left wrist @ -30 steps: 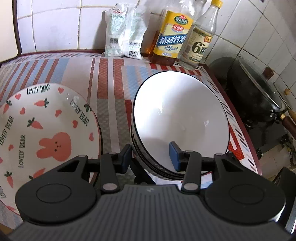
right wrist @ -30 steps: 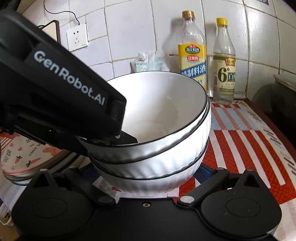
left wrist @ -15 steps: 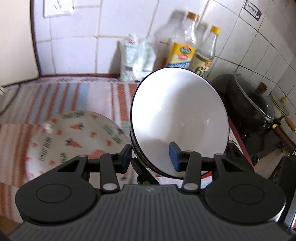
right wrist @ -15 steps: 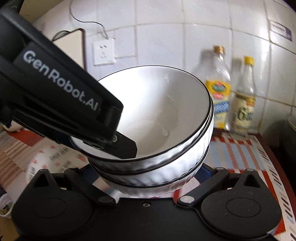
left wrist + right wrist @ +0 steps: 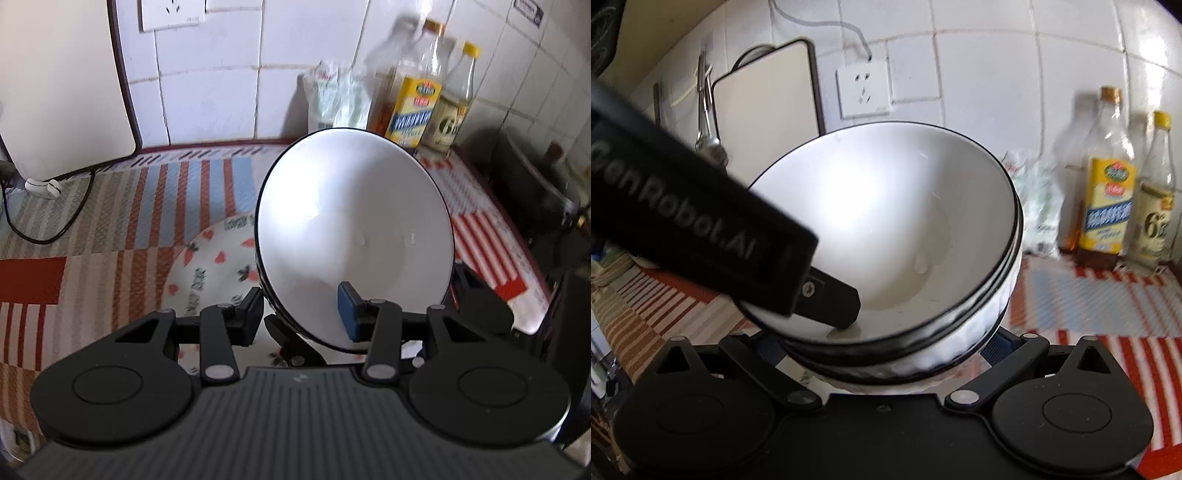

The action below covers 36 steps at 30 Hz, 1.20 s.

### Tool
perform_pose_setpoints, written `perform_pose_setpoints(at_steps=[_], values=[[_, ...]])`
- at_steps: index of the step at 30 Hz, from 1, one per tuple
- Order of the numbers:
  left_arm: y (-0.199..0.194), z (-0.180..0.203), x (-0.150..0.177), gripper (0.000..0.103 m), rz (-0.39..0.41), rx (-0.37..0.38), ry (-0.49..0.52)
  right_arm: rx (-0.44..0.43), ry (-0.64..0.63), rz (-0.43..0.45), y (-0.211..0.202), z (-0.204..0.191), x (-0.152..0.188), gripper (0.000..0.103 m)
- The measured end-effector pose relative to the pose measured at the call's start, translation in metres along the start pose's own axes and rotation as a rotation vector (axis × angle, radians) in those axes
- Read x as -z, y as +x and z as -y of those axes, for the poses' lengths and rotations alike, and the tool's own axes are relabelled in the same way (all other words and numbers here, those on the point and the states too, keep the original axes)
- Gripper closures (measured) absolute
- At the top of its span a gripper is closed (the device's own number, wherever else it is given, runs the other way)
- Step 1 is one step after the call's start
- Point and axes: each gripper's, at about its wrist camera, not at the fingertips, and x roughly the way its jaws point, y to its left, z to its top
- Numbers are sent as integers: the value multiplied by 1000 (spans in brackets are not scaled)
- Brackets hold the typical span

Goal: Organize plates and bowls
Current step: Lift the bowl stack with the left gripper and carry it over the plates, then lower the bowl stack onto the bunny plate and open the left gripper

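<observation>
Where the striped cloth covers the bench [image 5: 147,206], everything else sits on or above it, so notes run from there downward in size. White tiled wall behind, with a socket [image 5: 171,13] and a pale board [image 5: 55,85] leaning in the left corner; a dark cable [image 5: 55,229] trails across the cloth below it.

Stack of white bowls [image 5: 354,236], black-rimmed, is off the bench and tilted, mouth facing the left wrist camera. Right wrist view shows at least two nested bowls [image 5: 897,240], ribbed outer walls visible under the rims.

Left tongs [image 5: 301,314] clenched on the near rim of the stack: blue-padded finger [image 5: 347,310] inside the top bowl, the other finger outside the wall. Right wrist view confirms it, with the left tongs' dark finger [image 5: 831,299] reaching over the rim into the bowl.

Right tongs [image 5: 890,354] sit under the stack, arms spread either side of the lowest bowl's base. The fingertips are hidden by the bowls, so I cannot tell whether they clamp it or only cradle it.

Patterned plate [image 5: 218,266] with carrots and hearts lies flat on the cloth, below and left of the stack, partly hidden by it.

Against the wall at far right: two bottles, yellow-labelled [image 5: 413,107] and yellow-capped [image 5: 452,110], with a plastic bag [image 5: 332,99] just beside them. Dark pot [image 5: 535,192] beyond the bench edge, blurred.
</observation>
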Motion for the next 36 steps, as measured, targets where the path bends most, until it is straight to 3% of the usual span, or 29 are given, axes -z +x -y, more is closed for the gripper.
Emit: perform_pose_setpoints(at_steps=[15,27,31,36], values=[[32,-55,8,61,-112,102,-23,56,17,-104,45,-19,6,0],[42,-68,2,61,-134,138,-71,74,11,-140,63,-18,10,0],[43,-68,1,61,-130,134,-63,130,16,-202,67,-25,4,0],[47,-72,-1,61,-144,152,-105,138,2,-220,68,-25,4,0]])
